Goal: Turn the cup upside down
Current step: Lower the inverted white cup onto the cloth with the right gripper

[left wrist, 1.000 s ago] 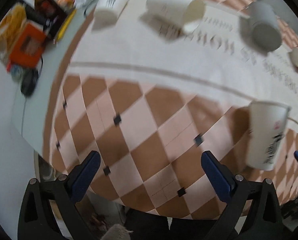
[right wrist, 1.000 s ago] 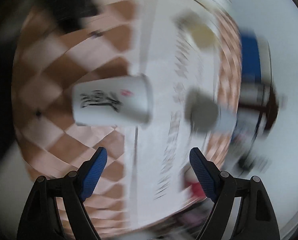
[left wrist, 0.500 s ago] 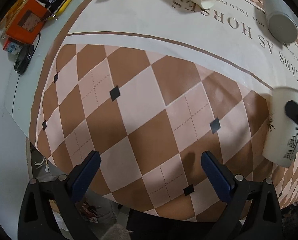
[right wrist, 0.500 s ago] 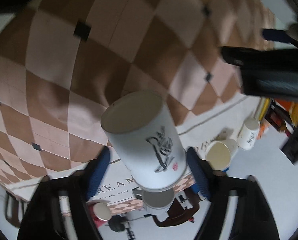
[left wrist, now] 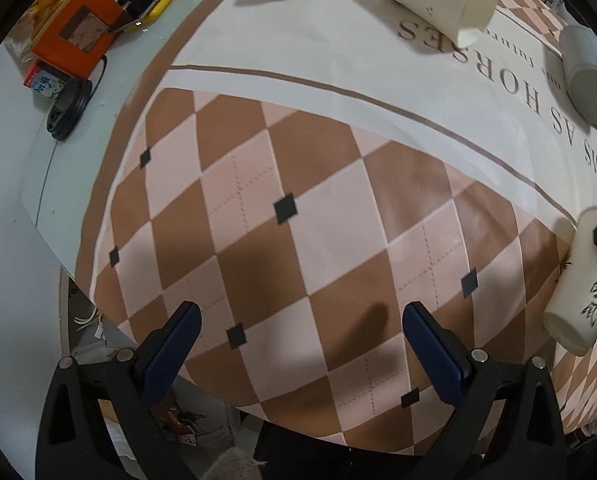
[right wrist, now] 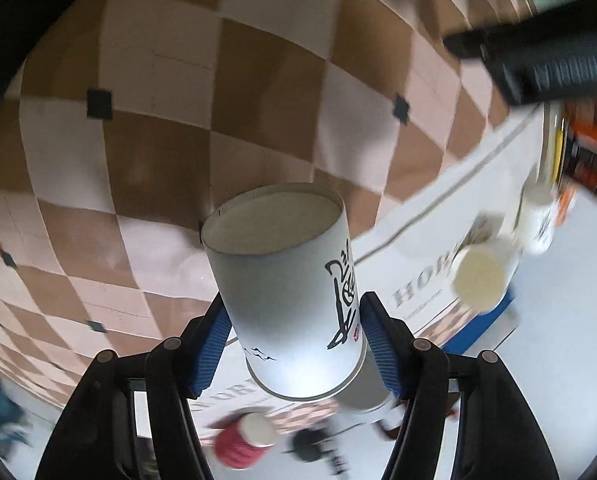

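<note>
Paper cup (right wrist: 294, 300) with black brush lettering sits clamped low between the right gripper's (right wrist: 294, 344) blue pads, base toward the checkered tablecloth (right wrist: 258, 92), apparently mid-turn so its mouth can come round to face down; left gripper (left wrist: 298, 344) hangs wide open, holding nothing.

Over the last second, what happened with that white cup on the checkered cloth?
The right gripper closed in on the white cup and now clamps it between its blue pads, tilted with its closed base showing. A second ago it stood free. The left gripper stayed open, holding nothing; the other cups kept their places.
</note>
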Demonstrator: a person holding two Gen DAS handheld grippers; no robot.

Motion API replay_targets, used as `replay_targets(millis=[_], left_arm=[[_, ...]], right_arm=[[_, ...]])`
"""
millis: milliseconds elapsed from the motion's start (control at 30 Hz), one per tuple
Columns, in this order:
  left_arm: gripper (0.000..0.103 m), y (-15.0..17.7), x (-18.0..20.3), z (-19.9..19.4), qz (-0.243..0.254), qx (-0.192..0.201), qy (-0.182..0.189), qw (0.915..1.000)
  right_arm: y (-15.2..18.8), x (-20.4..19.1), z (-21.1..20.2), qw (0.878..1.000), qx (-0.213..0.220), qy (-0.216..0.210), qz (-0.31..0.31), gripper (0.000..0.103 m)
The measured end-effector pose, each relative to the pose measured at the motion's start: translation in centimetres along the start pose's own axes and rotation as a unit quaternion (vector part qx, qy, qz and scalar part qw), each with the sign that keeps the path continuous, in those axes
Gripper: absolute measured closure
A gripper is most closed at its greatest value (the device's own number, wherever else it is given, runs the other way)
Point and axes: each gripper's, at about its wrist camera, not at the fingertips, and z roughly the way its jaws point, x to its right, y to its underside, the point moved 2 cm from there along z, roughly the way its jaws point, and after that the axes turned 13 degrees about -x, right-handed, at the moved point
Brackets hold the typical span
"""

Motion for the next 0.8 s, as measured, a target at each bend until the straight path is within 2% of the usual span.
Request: replay_targets(millis=[133,200,233,400,500,533,567,633,733,800], left_arm=[[0.0,0.0,-1.1,-0.3,-0.005,0.013,-0.01,0.9999],[0.0,-0.1,-1.5,-0.5,-0.007,0.019,-0.013,0.9997],[0.0,-0.1,-1.7,-0.7,-0.007,0.022,-0.015,0.9996],[0.0,-0.2,-1.7,-1.2,-0.005,0.032,-0.019,0.9993],[0.0,-0.3,-1.8,-1.4,-0.003,0.037,-0.02,0.9991],[0.0,-0.3,-2.0,-1.4,-0.003,0.04,-0.023,0.9989],[0.0,-0.6,-1.2,-2.2,-0.002,0.042,-0.026,0.9988],[0.0,-0.8,-0.7,-2.7,0.001,0.044,-0.026,0.9987],[0.0,-0.7,-0.9,-2.8,0.007,0.048,-0.029,0.9984],[0.0,-0.6,-0.4,-3.0,0.01,0.049,-0.029,0.9983]], right_arm=[[1.3,2.0,1.2,0.994,-0.021,-0.088,0.066,0.037],[2.3,3.1,1.9,0.982,-0.034,-0.147,0.115,0.038],[2.5,3.4,2.2,0.978,-0.038,-0.158,0.128,0.038],[4.7,5.0,4.1,0.94,-0.066,-0.255,0.216,0.038],[6.1,5.1,5.5,0.907,-0.086,-0.317,0.263,0.038],[6.2,5.1,5.8,0.9,-0.09,-0.329,0.272,0.038],[6.8,5.1,6.6,0.882,-0.099,-0.357,0.292,0.038],[7.4,4.8,7.3,0.86,-0.109,-0.388,0.314,0.038],[8.7,3.9,8.6,0.81,-0.125,-0.451,0.353,0.038],[9.5,4.0,9.5,0.783,-0.13,-0.482,0.372,0.038]])
